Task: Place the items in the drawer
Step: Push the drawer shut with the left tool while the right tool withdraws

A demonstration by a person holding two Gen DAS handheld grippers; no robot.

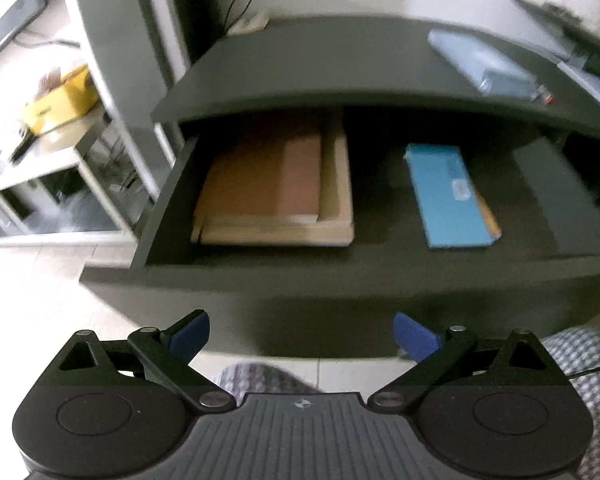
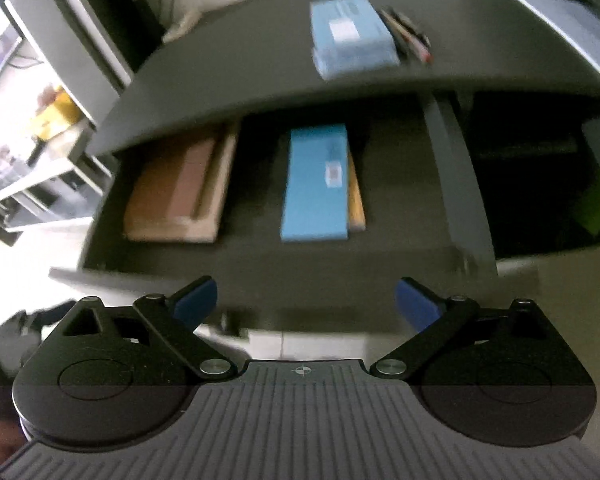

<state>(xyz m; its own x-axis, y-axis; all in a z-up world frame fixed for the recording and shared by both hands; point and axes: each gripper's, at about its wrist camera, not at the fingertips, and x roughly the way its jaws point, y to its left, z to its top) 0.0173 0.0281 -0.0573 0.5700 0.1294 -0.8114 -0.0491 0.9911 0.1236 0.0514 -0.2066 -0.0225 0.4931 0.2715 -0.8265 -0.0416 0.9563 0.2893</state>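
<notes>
A dark desk (image 1: 320,60) fills both views, and under its top the drawer (image 1: 380,276) stands pulled out, its front wall nearest the cameras. In the left part of the drawer lies a tan tray (image 1: 336,196) with a brown folder (image 1: 260,176) resting in it. Well apart to the right, on the drawer floor, lies a bright blue box (image 1: 444,196) with a small label, and an orange pencil (image 1: 490,216) lies just beside its right edge, touching or nearly so. On the desk top sits a pale blue box (image 2: 348,32), with a few pens (image 2: 410,38) close along its right side; blur hides finer detail. The left gripper (image 1: 300,334) hangs in front of the drawer with its blue fingers (image 1: 190,336) spread wide and nothing between them. The right gripper (image 2: 306,300) is likewise spread apart and empty, just short of the drawer front
</notes>
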